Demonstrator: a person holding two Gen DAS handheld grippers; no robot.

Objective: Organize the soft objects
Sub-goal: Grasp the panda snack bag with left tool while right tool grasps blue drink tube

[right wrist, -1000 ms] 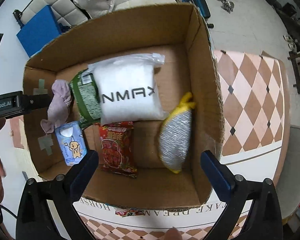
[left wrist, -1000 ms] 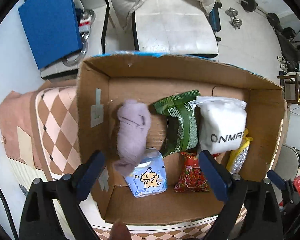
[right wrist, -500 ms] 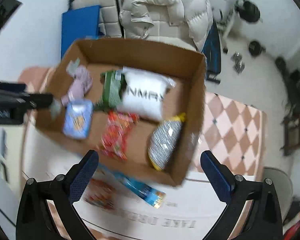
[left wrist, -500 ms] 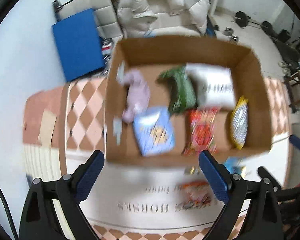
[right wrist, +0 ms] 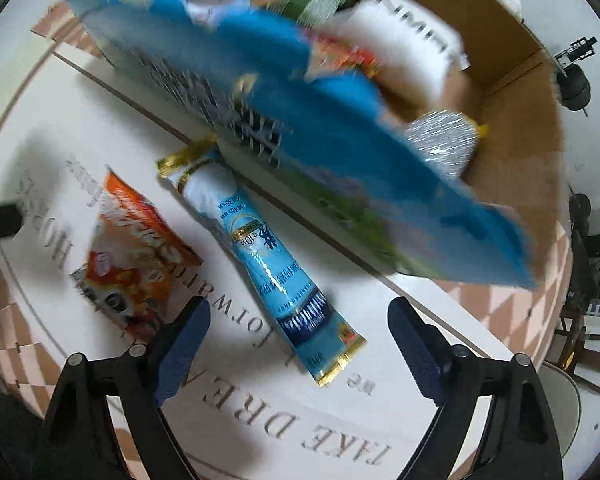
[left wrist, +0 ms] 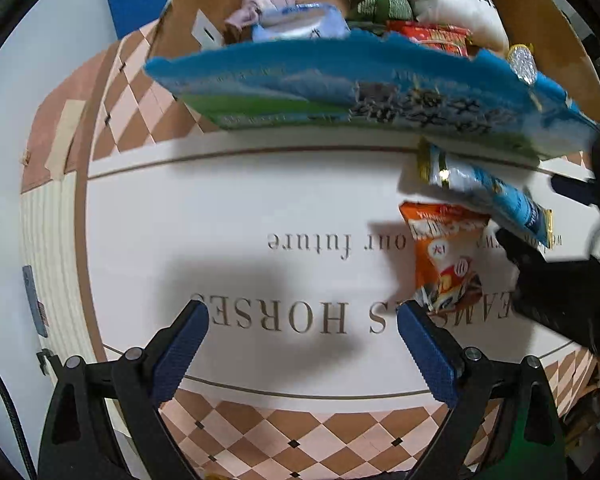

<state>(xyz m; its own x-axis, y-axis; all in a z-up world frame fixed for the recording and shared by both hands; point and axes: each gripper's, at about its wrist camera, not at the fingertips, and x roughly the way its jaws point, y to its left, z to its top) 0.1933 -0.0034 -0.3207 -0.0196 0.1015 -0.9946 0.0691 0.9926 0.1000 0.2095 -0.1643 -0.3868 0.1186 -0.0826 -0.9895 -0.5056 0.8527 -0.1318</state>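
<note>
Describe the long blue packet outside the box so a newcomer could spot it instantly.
Start at the cardboard box on the white printed mat. Just in front of its near wall lies the long blue packet, ahead of the right gripper. It is tube-shaped with gold ends, unlike the squat orange snack bag beside it.

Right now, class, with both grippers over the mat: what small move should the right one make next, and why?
Probably lower the right gripper onto the long blue packet. Its jaws are closing with nothing gripped, the packet lies on the mat between them, outside the cardboard box.

White lettered mat (left wrist: pixel 228 216): cardboard box (left wrist: pixel 380 92), blue tube packet (right wrist: pixel 268 256), orange snack packet (right wrist: pixel 136 256).
</note>
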